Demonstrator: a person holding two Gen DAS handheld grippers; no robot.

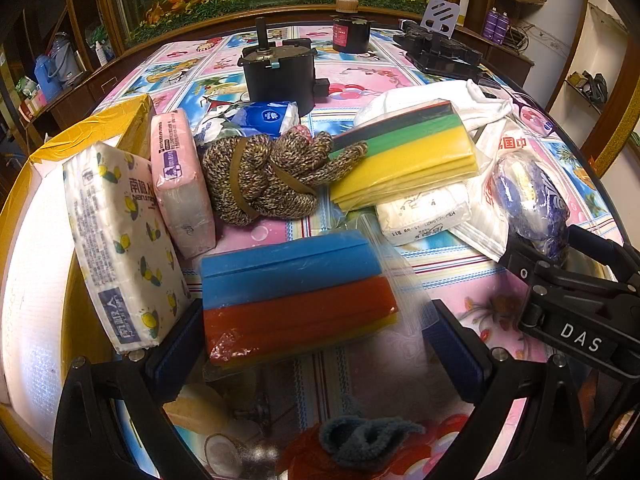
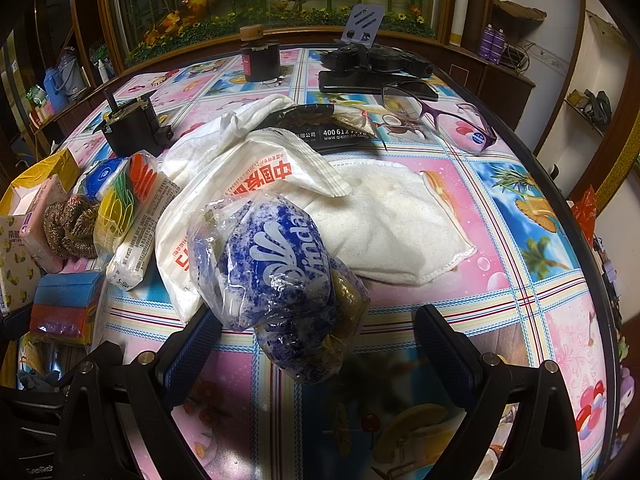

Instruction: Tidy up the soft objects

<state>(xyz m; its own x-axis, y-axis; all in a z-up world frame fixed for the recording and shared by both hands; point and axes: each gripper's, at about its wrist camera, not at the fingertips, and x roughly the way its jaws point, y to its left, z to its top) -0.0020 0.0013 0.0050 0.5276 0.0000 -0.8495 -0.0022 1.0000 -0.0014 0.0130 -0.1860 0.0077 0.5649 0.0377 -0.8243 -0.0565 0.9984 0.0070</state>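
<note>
Left gripper has its jaws apart around the bagged sponges, not yet clamped. Right gripper likewise stands spread about the Vinda bag. Step in hand: picking up. Next, probably close and carry toward the yellow box at ten o'clock, beside the tissue pack

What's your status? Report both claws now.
Left claw open around bagged sponges. Right claw open around blue Vinda bag. White packet crowds behind.
</note>
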